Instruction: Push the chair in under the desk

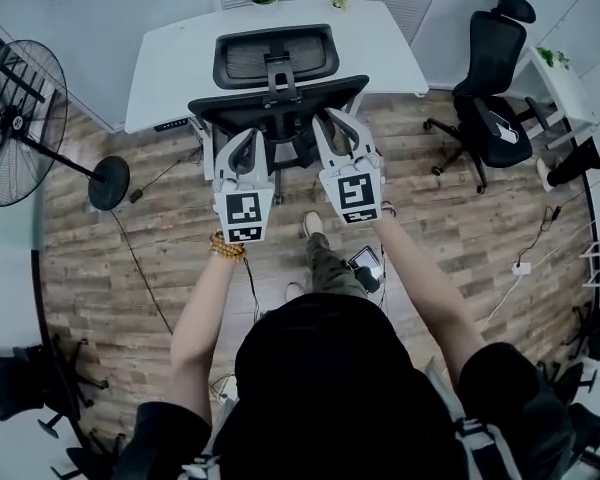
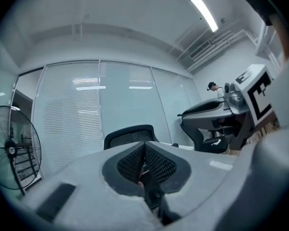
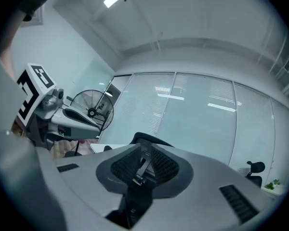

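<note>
Two grippers at backrest rim of black mesh office chair (image 1: 280, 108), at near edge of white rectangular desk (image 1: 170, 58): left gripper (image 1: 238, 140) pinched shut, right gripper (image 1: 340, 120) clamped on rim. Push evenly, straight in.

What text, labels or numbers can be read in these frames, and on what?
No readable words or numbers anywhere.
Left gripper and right gripper cubes: black-and-white square markers, no text.
Office chair at right: white mark on seat, too small to read.
</note>
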### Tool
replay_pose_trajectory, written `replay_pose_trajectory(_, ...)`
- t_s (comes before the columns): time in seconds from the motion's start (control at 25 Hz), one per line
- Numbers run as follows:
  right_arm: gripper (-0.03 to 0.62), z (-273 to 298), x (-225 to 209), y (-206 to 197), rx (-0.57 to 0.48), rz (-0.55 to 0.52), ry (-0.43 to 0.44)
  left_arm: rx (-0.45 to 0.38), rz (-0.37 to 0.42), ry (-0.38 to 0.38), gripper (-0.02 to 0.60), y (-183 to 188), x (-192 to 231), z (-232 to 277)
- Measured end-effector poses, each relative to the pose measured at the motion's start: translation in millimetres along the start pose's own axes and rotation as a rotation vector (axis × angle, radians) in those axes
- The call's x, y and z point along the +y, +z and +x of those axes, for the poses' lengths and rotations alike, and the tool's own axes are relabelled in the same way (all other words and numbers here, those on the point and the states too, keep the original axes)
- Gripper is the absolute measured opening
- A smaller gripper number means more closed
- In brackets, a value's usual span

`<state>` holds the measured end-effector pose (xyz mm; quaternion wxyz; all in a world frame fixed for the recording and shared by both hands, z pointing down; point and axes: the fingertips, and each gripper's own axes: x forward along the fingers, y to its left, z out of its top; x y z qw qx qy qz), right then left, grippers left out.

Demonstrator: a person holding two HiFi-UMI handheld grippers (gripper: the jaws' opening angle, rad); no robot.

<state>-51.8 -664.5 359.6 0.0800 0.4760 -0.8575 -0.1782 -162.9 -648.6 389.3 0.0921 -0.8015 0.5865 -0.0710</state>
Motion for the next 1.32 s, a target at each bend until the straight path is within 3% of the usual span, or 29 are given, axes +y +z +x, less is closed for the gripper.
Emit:
replay_pose_trajectory(0.12,0.003,-2,3,-10,0.020,0.015,-0.008,0.005,-0.002,0.000,0.003,-4,-5,-7)
replay_pose_trajectory(0.52,0.001,17,18,-38,0.087,0.035,0.049,0.066,-0.009,0.001,0.003,-39,19,-13)
replay_pose_trajectory(0.8,0.001,42,18,-58,0.118,0.009,0.151,0.104,-0.036,0.007,0.003,-60,36,4)
replay_pose_trajectory(0.96,0.002,61,10,-68,0.116,0.003,0.226,0.100,-0.065,-0.009,0.003,-66,45,25)
replay_pose_trajectory(1.32,0.000,94,-41,-95,0.130,0.009,0.344,0.158,0.009,0.002,0.005,-75,56,69)
